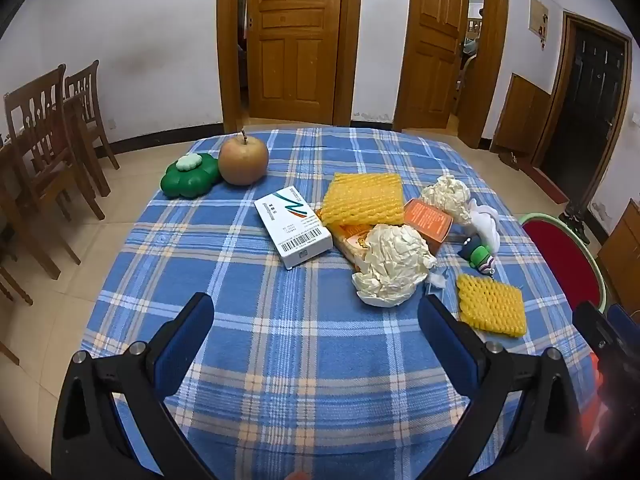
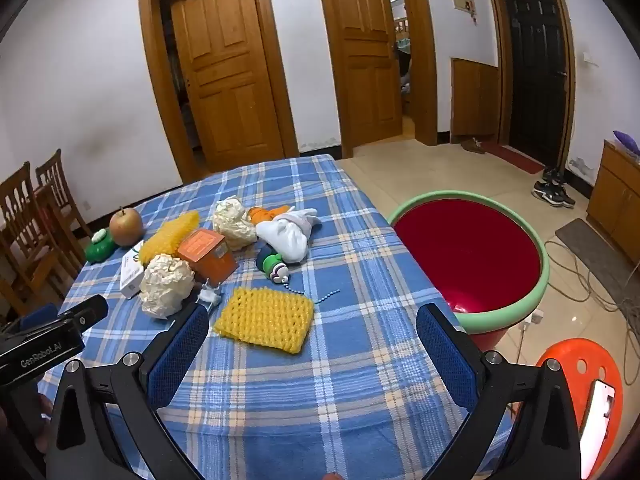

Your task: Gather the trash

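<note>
Trash: two crumpled paper wads, nearer paper wad [image 1: 394,264] and farther paper wad [image 1: 448,196], two yellow foam nets, near foam net [image 2: 266,320] and far foam net [image 1: 364,200], an orange carton [image 2: 208,258] and a white box [image 1: 294,228], all lying clustered mid-table on the blue plaid table [image 1: 304,360].
Bin: a red basin [image 2: 472,256] with a green rim stands on the floor just beside the table's right edge; judged the likely drop point.
Left gripper [image 1: 316,320]: jaws spread wide, empty, hovering above bare cloth short of the nearer paper wad.
Right gripper [image 2: 312,332]: jaws spread wide, empty, with the near foam net lying ahead between their tips.
Risk, wrong pick: an apple [image 1: 243,160], a green clover-shaped case [image 1: 190,176], a small green toy [image 2: 274,266] with a bead chain and a white cloth bundle [image 2: 290,234] sit among the trash; a hasty closure could take a keeper.
Risk, foam net: it is flat and soft, so the jaws may pinch tablecloth with it and drag the cloth, shifting everything.
Risk, paper wad: it rests against the orange carton, so a grab may nudge or tip the carton.
Risk, collision: the two grippers are close together, so crossing reaches may clash.
Risk, drop: light pieces may miss the basin.
</note>
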`<state>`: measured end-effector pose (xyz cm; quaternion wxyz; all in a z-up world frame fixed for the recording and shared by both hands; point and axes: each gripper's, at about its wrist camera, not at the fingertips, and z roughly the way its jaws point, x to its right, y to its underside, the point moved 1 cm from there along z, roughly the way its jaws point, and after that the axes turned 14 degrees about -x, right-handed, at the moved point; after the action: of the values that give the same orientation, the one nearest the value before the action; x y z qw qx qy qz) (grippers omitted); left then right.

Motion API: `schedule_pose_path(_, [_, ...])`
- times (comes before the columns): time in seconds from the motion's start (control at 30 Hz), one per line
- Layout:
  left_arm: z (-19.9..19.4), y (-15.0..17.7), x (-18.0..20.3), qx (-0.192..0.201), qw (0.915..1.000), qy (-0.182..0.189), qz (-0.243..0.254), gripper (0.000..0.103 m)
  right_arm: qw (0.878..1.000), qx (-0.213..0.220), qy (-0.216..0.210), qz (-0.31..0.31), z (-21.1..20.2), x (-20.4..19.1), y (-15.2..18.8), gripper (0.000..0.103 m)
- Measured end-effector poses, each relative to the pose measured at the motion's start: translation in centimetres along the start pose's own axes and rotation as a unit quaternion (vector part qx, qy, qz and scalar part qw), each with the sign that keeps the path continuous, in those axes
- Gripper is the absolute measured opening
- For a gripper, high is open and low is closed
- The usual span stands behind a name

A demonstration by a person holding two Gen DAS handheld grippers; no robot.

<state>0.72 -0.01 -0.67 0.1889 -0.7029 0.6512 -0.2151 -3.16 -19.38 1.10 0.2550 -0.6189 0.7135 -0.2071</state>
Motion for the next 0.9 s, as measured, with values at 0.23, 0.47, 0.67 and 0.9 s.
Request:
schedule_pose_path(0.23, [0.05, -0.09, 0.05, -0.001, 1.0000, 0.002, 0.001, 0.101, 1.000, 0.002, -0.006, 0.001, 0.10, -0.09, -0.17, 0.103])
schedule_pose_path(0.47, [-0.03, -0.04, 0.01, 0.002, 1.0000, 0.000, 0.003, 0.101, 1.000, 0.003, -0.012, 0.006, -0.03, 0.07, -0.09, 0.103])
schedule_pose_path(0.67, [-0.27, -0.30, -0.29, 0.002, 1.0000, -0.001, 0.003, 0.101, 1.000, 0.003, -0.012, 0.007, 0.12, 0.14, -0.11, 0.103])
schedule_pose_path(0.9, [-0.23, -0.28, -0.29, 0.002, 1.0000, -0.001, 0.003, 0.101, 1.000, 0.002, -0.011, 0.008, 0.12, 0.31, -0.03, 0.103])
